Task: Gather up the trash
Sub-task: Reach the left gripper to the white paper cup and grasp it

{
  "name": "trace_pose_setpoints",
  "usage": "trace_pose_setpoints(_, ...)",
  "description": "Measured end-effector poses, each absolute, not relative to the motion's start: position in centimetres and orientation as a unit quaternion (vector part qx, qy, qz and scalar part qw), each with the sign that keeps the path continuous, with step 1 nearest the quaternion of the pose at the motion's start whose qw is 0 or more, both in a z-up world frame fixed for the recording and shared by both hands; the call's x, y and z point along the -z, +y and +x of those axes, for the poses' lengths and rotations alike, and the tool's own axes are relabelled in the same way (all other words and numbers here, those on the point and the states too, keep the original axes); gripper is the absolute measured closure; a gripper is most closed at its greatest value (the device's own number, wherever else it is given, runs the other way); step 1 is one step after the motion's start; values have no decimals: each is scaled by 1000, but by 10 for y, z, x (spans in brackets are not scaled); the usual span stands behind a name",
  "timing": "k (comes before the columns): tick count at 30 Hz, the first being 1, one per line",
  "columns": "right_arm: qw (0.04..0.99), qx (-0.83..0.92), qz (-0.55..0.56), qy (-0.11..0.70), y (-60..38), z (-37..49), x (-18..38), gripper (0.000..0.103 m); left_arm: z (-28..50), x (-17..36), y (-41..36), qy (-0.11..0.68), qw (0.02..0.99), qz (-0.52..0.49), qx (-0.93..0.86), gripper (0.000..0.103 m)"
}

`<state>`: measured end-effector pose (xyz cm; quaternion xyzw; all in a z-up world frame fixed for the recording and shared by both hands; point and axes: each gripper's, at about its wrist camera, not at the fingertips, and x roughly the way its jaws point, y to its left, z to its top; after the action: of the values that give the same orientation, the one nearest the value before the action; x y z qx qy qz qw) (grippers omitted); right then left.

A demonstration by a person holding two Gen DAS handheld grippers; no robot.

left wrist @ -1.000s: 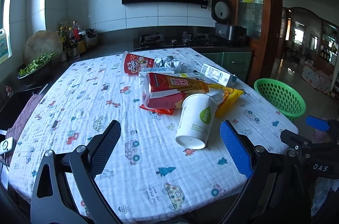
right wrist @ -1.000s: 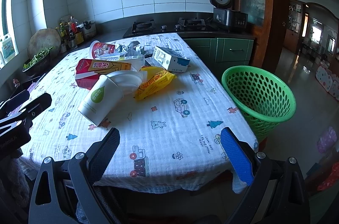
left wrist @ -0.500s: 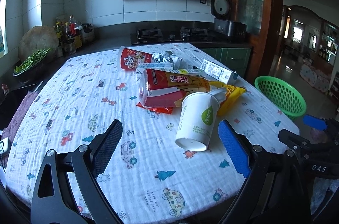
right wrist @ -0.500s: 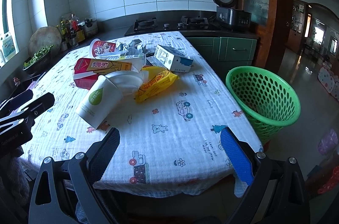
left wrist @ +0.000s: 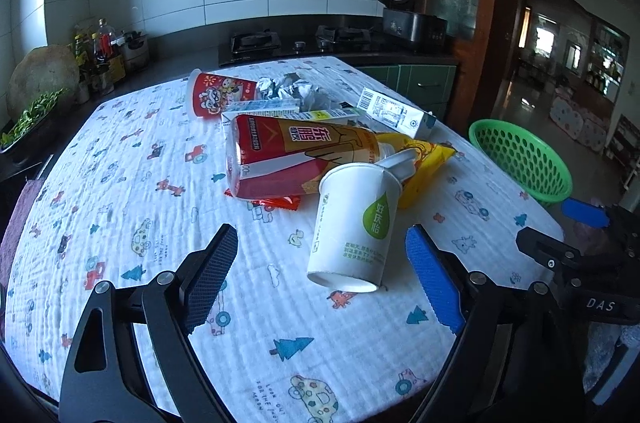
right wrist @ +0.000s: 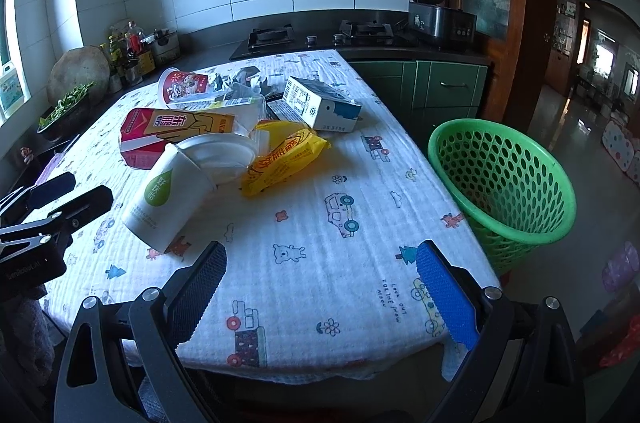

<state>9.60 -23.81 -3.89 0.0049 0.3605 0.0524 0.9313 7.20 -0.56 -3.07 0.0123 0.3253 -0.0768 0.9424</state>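
Note:
A pile of trash lies mid-table: a white paper cup [left wrist: 354,223] on its side, a red drink carton [left wrist: 296,155], a yellow wrapper [left wrist: 420,159], a white and blue milk box [left wrist: 394,111], a red printed cup [left wrist: 218,93] and crumpled foil [left wrist: 288,87]. My left gripper [left wrist: 322,277] is open and empty, just short of the white cup. My right gripper [right wrist: 320,293] is open and empty over the near table edge, with the white cup [right wrist: 166,197] and yellow wrapper [right wrist: 284,153] ahead. A green mesh basket [right wrist: 504,183] stands on the floor right of the table.
The table carries a white printed cloth [right wrist: 352,223]. Behind it runs a dark counter with a gas hob [right wrist: 272,37], a rice cooker [right wrist: 436,7], bottles [right wrist: 132,51] and a bowl of greens [right wrist: 64,111]. Green cabinets [right wrist: 440,91] stand at the back right.
Both grippers have moved forward toward the trash pile, which looks larger now. The left gripper has come closer to the white cup. Both stay open.

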Motion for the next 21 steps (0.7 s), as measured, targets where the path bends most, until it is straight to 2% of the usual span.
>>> trace_pose_setpoints(21,925,-53,13,375,-245,115,47,10,125,61,-31,393,913,46,103,21)
